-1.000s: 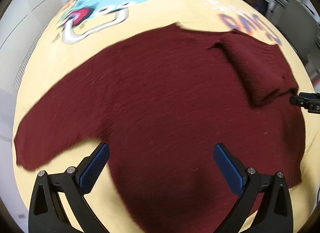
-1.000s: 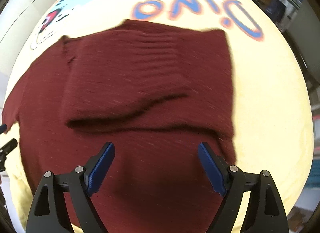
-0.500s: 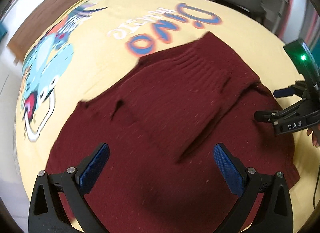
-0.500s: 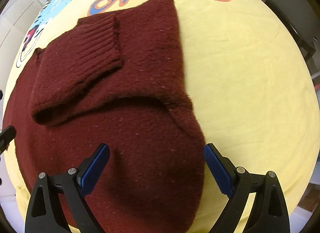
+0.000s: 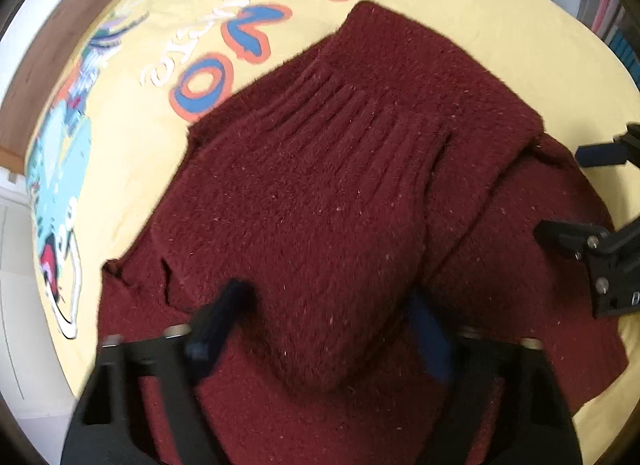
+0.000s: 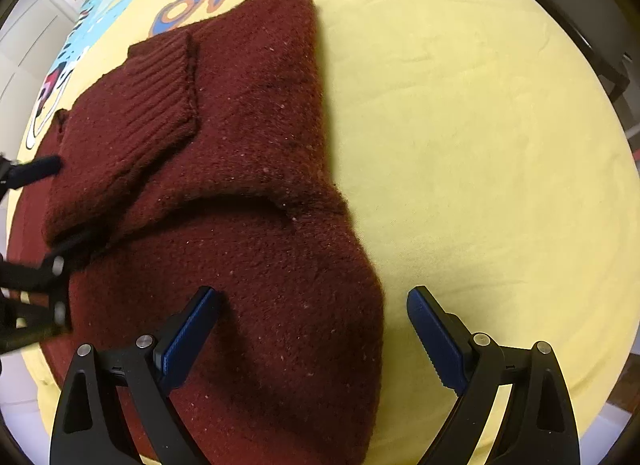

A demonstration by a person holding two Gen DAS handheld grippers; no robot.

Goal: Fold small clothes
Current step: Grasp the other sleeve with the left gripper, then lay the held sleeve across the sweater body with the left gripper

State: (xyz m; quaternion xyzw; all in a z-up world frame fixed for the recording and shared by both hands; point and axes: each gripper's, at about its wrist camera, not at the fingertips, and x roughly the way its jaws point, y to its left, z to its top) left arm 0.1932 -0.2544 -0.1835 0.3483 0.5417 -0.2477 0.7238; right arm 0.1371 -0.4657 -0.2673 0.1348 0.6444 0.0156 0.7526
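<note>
On the yellow sheet (image 6: 460, 145) lies the dark red knitted sweater (image 6: 248, 169), partly folded, with one sleeve laid back across the body so that its ribbed cuff (image 6: 160, 77) rests on top of the upper layer; no box, basket or other container shows in either view. Seen from the left wrist, the left gripper (image 5: 324, 329) points steeply down over the sweater (image 5: 320, 205), and its jaws have just been closing: they now stand about half apart, blurred, with the rounded end of the folded sleeve bulging up between the two fingers (image 5: 216, 325). Whether the pads already press on the wool cannot be told from the blur, so a grip is not certain. From the right wrist, the right gripper (image 6: 312, 325) hangs with its jaws wide apart, astride the sweater's near right edge: one blue ribbed pad (image 6: 188, 341) sits over the wool and the other over bare sheet just beside the hem, neither one pinching the cloth. Each gripper also shows at the margin of the other's view, the right one (image 5: 600, 201) at the right side of the left camera's picture and the left one (image 6: 36, 233) at the left edge of the right camera's. Printed on the sheet beyond the sweater is large blue lettering outlined in orange reading "Dino" (image 5: 280, 25), upside down from here, with a smaller white cursive word (image 5: 180, 53) beside it too distorted to read, and a turquoise cartoon figure (image 5: 60, 169) further left.
</note>
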